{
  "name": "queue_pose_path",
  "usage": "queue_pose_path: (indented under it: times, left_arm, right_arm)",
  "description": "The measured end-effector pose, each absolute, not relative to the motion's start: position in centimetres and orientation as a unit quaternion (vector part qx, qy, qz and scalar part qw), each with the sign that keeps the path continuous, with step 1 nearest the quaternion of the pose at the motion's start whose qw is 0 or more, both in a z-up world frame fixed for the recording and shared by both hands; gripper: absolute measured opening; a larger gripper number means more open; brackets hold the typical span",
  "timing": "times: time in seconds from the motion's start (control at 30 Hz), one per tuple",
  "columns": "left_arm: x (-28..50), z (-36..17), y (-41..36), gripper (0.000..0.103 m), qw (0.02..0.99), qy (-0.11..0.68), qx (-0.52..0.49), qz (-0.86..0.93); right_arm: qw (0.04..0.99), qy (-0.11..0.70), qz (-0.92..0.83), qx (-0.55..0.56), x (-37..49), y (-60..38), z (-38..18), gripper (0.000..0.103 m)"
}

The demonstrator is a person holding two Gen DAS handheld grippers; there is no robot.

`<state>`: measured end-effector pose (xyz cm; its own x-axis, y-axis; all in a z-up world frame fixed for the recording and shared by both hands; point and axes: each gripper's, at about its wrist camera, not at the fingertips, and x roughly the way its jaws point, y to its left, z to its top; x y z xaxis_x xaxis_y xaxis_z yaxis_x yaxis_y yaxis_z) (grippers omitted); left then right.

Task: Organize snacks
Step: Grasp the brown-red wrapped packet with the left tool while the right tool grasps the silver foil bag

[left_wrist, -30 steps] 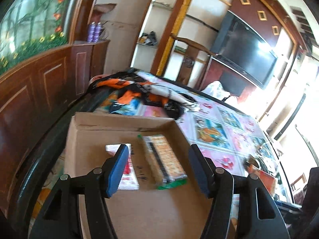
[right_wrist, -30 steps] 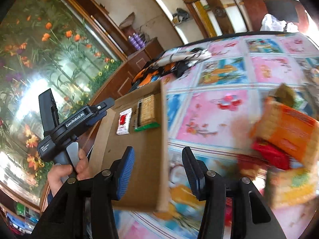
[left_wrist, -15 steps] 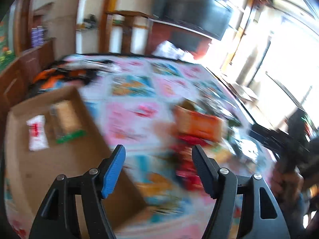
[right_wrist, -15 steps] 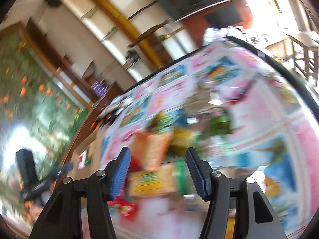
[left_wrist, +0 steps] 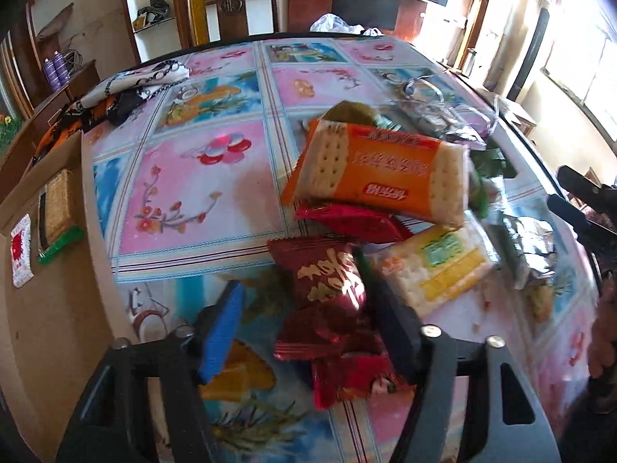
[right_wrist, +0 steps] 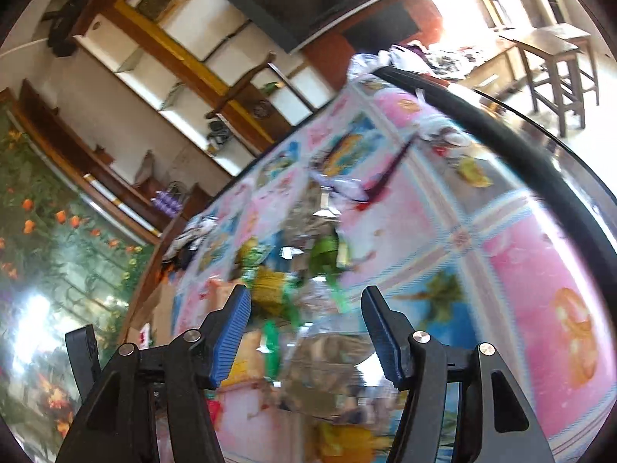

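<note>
A pile of snacks lies on the patterned tablecloth: an orange cracker pack, a yellow-green cracker pack, a silvery packet and red packets. My left gripper points down at a dark red packet, which lies between its closing jaws; the blue left pad stands clear of it. At the left, the cardboard box holds a white-red packet and a green-ended cracker pack. My right gripper is open above the blurred pile, gripping nothing.
A patterned cloth lies at the table's far left. Crumpled clear plastic sits behind the pile. A wooden chair stands beyond the far edge. The table's dark rim curves close on the right. A hand shows at the right edge.
Both grippers have swung away from the cardboard box to the snack pile. The left one has come down over the red packets with its jaws narrower. The right view has tilted.
</note>
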<state>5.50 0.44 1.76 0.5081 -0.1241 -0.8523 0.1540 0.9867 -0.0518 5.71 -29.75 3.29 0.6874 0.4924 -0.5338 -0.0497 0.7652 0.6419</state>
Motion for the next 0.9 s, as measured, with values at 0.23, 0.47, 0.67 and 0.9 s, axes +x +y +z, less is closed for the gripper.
queue_pose_path:
  times: [0.23,0.47,0.67,0.9]
  left_arm:
    - [5.6,1.6,0.7,0.045,0.883,0.462,0.006,-0.088]
    - [5.2,2.6,0.7,0.044,0.891,0.440,-0.005,-0.112]
    - [4.9,3.5,1.3,0.044,0.896,0.428,-0.020,-0.118]
    - [4.8,3.7,1.7,0.044,0.896,0.425,-0.031,-0.122]
  right_arm:
    - [0.856,0.403,0.143,0.292,6.6,-29.8,2.0,0.070]
    - [0.844,0.428,0.155,0.283,7.2,-29.1,0.9,0.072]
    - [0.837,0.442,0.201,0.252,6.3,-27.0,0.8,0.077]
    - [0.873,0.438,0.214,0.016,2.4,-20.5,1.3,0.086]
